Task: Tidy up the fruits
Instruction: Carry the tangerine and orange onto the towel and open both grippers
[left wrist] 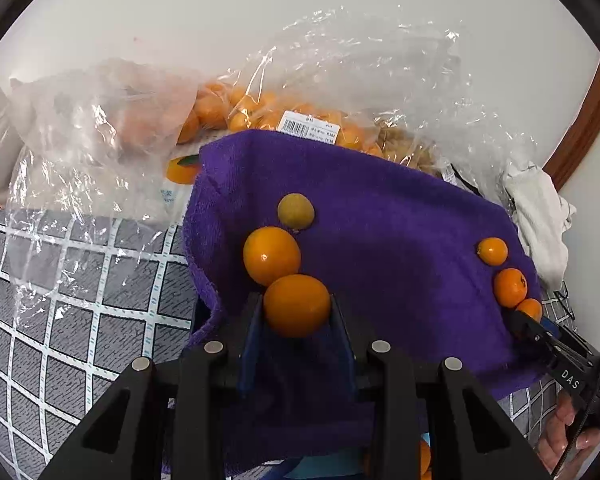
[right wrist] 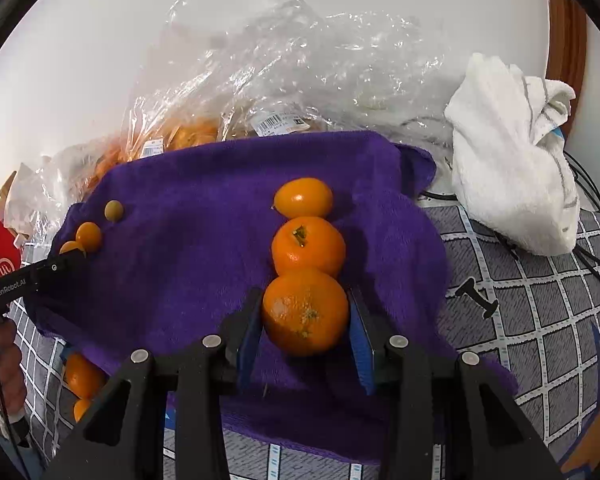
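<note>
Surface: a grey cloth with a white grid pattern, which carries everything.
Under the jaws: a purple towel, spread flat on the grid cloth and reaching well beyond both pairs of jaws.
Beyond the jaws: clear plastic bags of small orange fruits, with printed price labels, just behind the far edge of the towel.
Right of the right jaws: a crumpled white cloth, beside the towel.
Near the white cloth: thin black cables on the grid cloth.
</note>
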